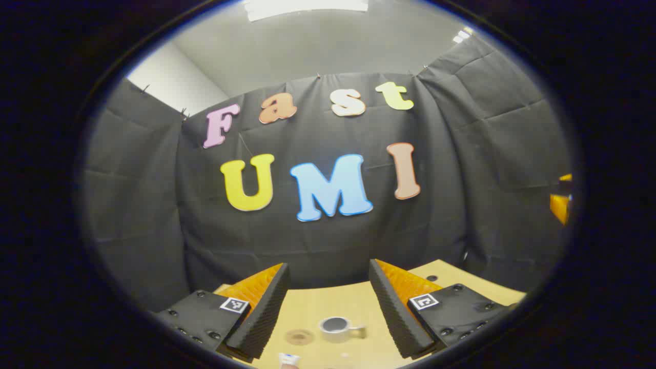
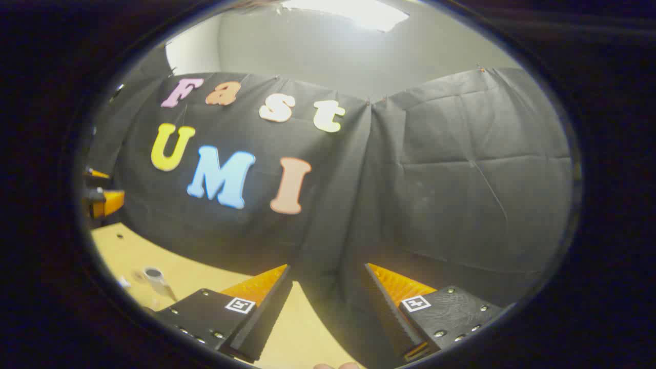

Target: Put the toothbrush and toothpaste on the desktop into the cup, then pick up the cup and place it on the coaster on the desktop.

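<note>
Left gripper (image 1: 328,302): black screw-fastened finger mounts, each bearing a square coded marker. Right gripper (image 2: 325,307): identical mounts, screws and markers.

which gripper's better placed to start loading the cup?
Left, probably. Its open gripper looks straight over the cup on the desktop, with the coaster beside it. From the right gripper, also open, the cup sits far off to its left.

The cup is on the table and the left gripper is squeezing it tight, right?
Not quite. The cup is on the table, but the left gripper is open and holds nothing; the cup stands farther off, between its fingers in the left gripper view.
</note>
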Tool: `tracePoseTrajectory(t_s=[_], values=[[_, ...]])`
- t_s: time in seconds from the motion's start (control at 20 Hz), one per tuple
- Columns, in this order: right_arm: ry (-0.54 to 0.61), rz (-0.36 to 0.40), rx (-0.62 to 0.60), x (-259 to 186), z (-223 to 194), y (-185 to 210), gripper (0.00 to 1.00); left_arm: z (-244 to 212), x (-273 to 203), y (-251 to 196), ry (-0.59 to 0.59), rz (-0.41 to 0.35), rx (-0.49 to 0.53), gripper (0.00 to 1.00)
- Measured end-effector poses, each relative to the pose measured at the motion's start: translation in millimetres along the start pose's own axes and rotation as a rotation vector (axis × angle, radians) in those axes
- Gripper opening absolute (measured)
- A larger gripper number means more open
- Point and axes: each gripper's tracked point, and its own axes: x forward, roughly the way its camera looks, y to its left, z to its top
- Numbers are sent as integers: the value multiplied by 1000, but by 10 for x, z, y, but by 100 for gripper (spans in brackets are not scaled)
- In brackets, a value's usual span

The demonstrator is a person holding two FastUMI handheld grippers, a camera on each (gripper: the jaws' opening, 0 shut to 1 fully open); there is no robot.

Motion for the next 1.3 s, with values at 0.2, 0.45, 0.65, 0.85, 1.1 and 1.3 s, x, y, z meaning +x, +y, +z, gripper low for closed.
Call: tracePoseTrajectory(t_s=[0.2, 0.45, 0.65, 0.85, 1.1, 1.3], values=[[-5, 112, 126, 258, 1023, 983, 88, 239, 234, 1352, 38, 21, -67, 95], [135, 323, 28, 123, 527, 2109, 88, -754, 135, 1716, 269, 49, -170, 96], [339, 511, 50, -108, -294, 2735, 89, -1075, -184, 1793, 334, 114, -210, 95], [469, 554, 105, -300, -731, 2925, 89, -1200, -410, 1798, 359, 150, -198, 96], [496, 532, 80, -273, -878, 3073, 89, -1396, -304, 1653, 413, 83, -196, 95], [598, 543, 41, -270, -1157, 3161, 89, -1915, -219, 1533, 534, 49, -200, 96]])
